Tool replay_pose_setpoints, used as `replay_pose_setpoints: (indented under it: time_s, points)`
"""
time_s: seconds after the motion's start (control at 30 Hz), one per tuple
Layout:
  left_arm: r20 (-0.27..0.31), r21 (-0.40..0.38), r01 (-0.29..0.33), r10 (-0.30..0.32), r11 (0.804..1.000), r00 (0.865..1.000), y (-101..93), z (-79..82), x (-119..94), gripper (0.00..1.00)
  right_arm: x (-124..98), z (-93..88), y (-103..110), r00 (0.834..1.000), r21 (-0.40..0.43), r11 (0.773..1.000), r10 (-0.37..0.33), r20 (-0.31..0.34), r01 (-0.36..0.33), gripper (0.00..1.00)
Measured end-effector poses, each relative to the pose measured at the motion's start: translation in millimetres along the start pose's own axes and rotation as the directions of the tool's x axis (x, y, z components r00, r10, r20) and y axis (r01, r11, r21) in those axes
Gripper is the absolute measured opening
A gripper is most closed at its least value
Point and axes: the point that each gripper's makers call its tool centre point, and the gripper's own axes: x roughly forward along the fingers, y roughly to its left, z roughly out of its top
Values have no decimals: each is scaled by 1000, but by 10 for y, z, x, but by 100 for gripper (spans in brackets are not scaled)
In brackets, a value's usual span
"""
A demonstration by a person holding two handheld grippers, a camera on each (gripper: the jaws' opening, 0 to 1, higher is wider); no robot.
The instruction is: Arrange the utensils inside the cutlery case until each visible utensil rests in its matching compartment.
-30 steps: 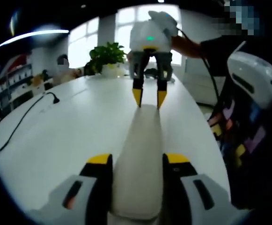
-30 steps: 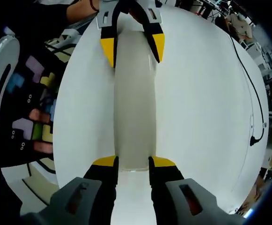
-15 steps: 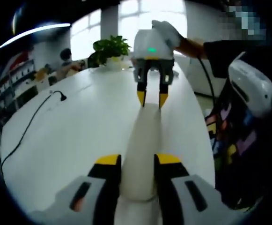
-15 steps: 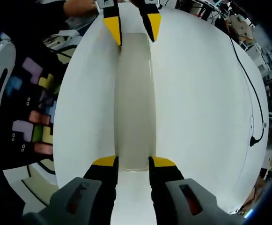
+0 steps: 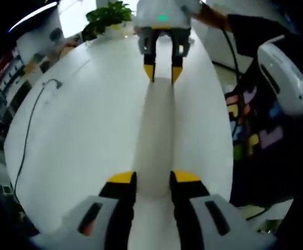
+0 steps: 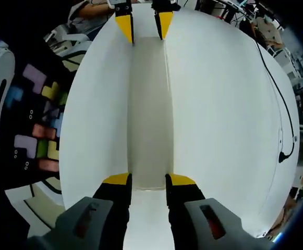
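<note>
A long, narrow white cutlery case (image 5: 155, 130) lies lengthwise on the white table (image 5: 78, 130). I see no utensils on it. My left gripper (image 5: 154, 177) has its yellow-tipped jaws pressed against both sides of the case's near end. At the far end, my right gripper (image 5: 161, 74) clamps the case the same way. In the right gripper view the case (image 6: 148, 109) runs from my right gripper (image 6: 148, 179) up to my left gripper (image 6: 143, 26), whose tips pinch the other end.
A black cable (image 5: 30, 122) snakes over the table's left part and also shows as the cable (image 6: 277, 99). A potted plant (image 5: 107, 14) stands at the far end. A person in a dark, colour-patched garment (image 5: 247, 133) stands along the table edge.
My left gripper slid back along the case from straddling it to its very end, and its jaws narrowed onto it. The left gripper view now tilts further down at the table. My right gripper kept its hold.
</note>
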Motion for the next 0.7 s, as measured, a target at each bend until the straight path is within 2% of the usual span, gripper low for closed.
replay_pose_setpoints:
  time_s: [0.27,0.43,0.5,0.53,0.7]
  points:
    - [-95,19,4,-2,1000,995,24,-68,39,28,2,1,9,1000,-2,1000,1,-4,-1,26]
    - [-122,17,6,-4,1000,993,37,-94,56,27,-1,0,15,1000,-4,1000,1,9,-1,26]
    - [-153,1,-8,8,1000,988,66,-131,60,28,-2,2,18,1000,0,1000,0,14,0,26]
    - [-144,6,-7,8,1000,990,67,-115,61,27,-2,2,18,1000,0,1000,0,14,0,26]
    - [-203,1,-21,21,1000,979,76,-111,70,27,-3,5,25,1000,-11,1000,4,3,-4,26]
